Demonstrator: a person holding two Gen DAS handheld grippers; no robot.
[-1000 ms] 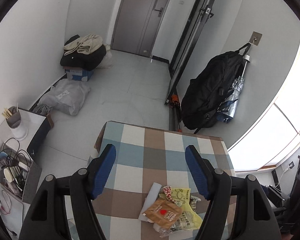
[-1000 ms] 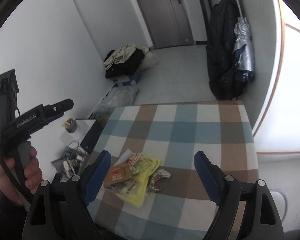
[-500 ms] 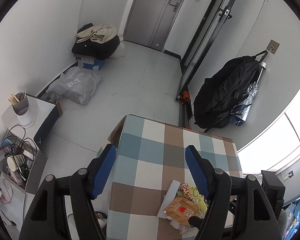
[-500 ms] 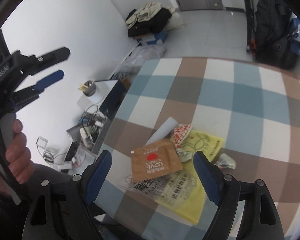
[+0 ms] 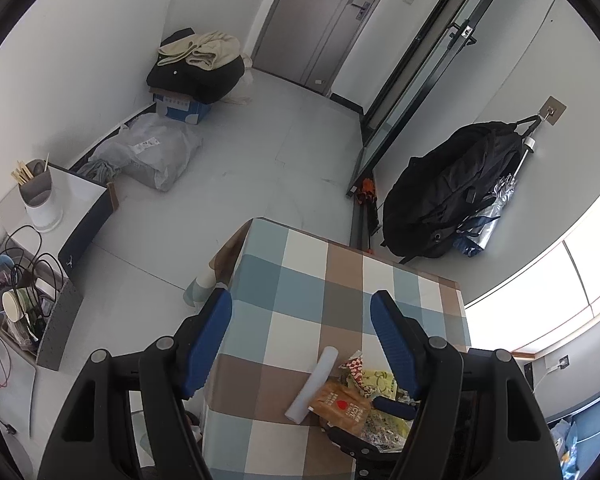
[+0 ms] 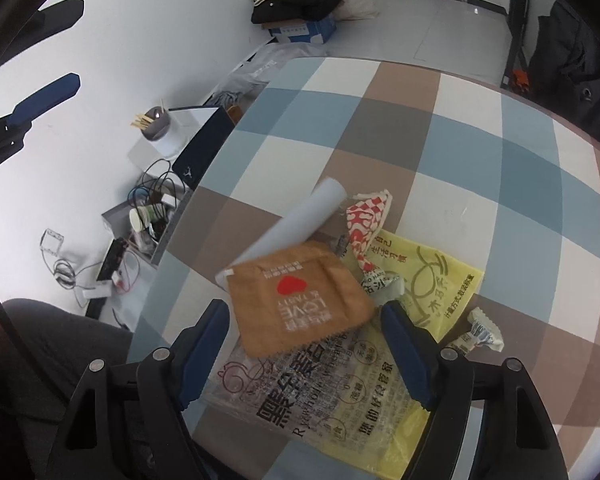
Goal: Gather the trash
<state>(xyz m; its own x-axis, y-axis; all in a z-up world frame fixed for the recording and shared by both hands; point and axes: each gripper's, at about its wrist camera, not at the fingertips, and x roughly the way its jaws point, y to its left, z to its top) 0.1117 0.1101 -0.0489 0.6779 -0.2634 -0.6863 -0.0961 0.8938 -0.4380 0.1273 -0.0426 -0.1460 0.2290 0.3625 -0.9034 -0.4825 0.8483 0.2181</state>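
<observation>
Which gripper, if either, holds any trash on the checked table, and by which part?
Neither. The right gripper has been closing around the brown wrapper without pressing it; the left gripper stands open, empty.

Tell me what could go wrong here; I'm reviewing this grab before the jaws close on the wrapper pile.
The right gripper, jaws just closing, straddles the brown wrapper, which overlaps others, so it may lift alone or drag them. The paper roll could roll away. The small wrapper sits apart and may be missed.

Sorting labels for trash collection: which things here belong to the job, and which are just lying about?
Job: brown wrapper, yellow bag, red-white wrapper, paper roll, small crumpled wrapper.
Lying about: backpack, chopstick cup, clothes pile.
</observation>
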